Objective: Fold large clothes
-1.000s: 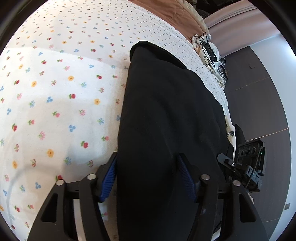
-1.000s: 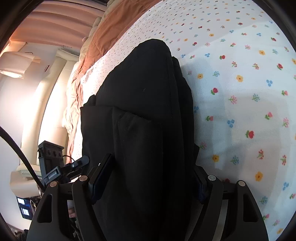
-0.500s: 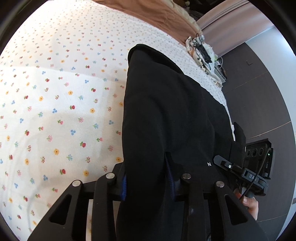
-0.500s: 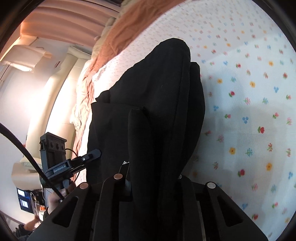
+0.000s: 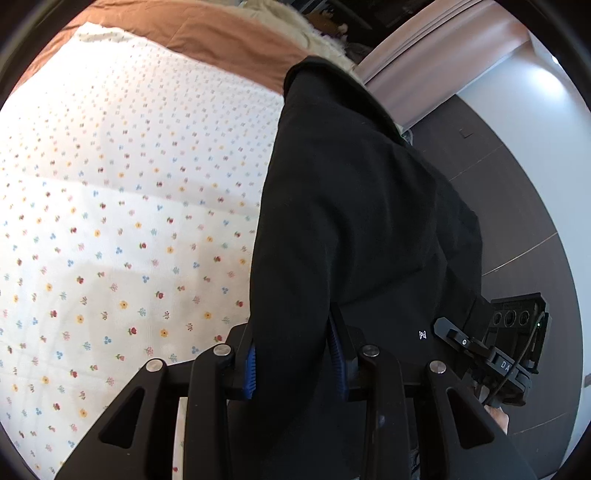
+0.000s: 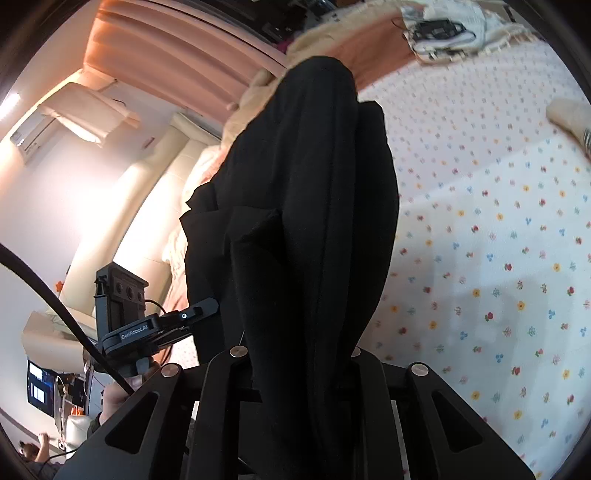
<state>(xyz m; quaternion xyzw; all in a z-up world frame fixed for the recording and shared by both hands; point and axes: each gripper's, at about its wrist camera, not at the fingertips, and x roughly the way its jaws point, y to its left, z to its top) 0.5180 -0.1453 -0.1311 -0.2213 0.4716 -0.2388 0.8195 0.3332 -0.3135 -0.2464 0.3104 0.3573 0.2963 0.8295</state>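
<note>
Left tongs [image 5: 293, 363]: pinching a bunched edge of the black garment [image 5: 351, 221], blue pads [image 5: 251, 369] pressing into the cloth from both sides. Cloth is filling the whole gap, so I'm reading this as a firm clamp.

Garment itself: running away from my left tongs in a long dark band, draping up and away, with the floral bed sheet [image 5: 110, 221] lying to its left and the brown blanket [image 5: 207, 33] at the far end of the bed. It looks like it's hanging off the sheet rather than lying flat, though I can't tell whether the far end is touching down.

Right tongs [image 6: 299, 354]: also clamping the garment [image 6: 314, 203], with thick folds passing between the two sides. Pads are hidden under the fabric here. Floral sheet [image 6: 498, 240] is showing to the right of the cloth in this view, and a pile of cables and cloth [image 6: 443, 29] is sitting at the far edge.

Each wrist view is catching the other handheld unit just beside the garment, so both grips are sitting close together on the same end.

Step in hand, my read: lifting and carrying one end, mid-fold.

Next move, my guess: bringing this end over to meet the far end, keeping both grips level so the layers are stacking square, then lowering onto the bed before letting go. Risk: thick folds slipping unevenly.
</note>
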